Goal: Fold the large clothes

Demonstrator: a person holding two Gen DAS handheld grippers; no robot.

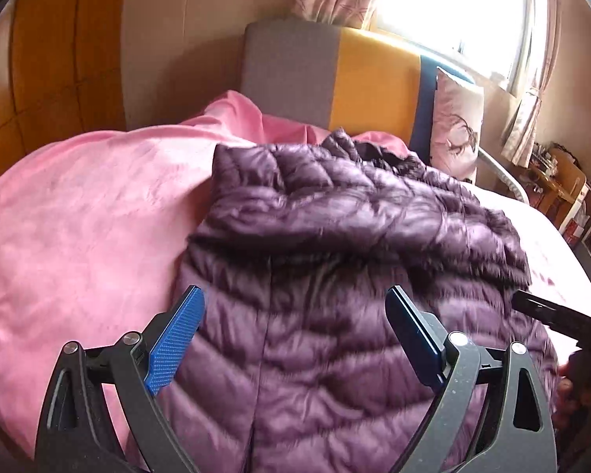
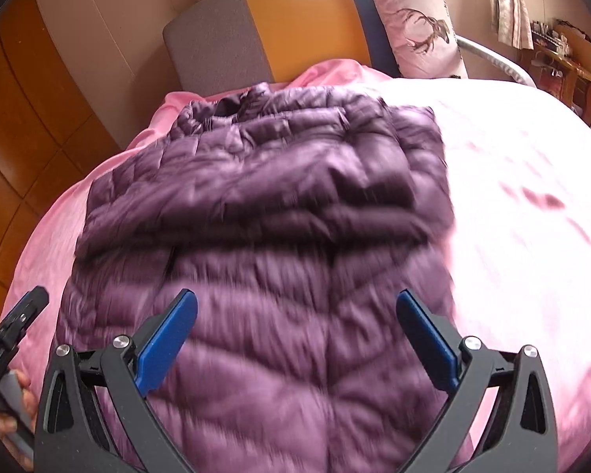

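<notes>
A purple quilted puffer jacket (image 1: 335, 276) lies on the pink bed cover (image 1: 78, 216), its sleeves folded across the body in a thick band. It also shows in the right wrist view (image 2: 256, 216). My left gripper (image 1: 295, 315) is open and empty, above the jacket's lower part. My right gripper (image 2: 295, 315) is open and empty too, above the same lower part. The right gripper's tip (image 1: 551, 311) shows at the right edge of the left wrist view. The left gripper (image 2: 15, 323) shows at the left edge of the right wrist view.
A grey, yellow and blue headboard (image 2: 295, 19) stands at the far end of the bed. A pillow with a deer print (image 2: 413, 27) leans on it. Wooden wardrobe doors (image 1: 51, 59) stand to the left. A window with curtains (image 1: 453, 0) and cluttered shelves (image 1: 555, 181) are to the right.
</notes>
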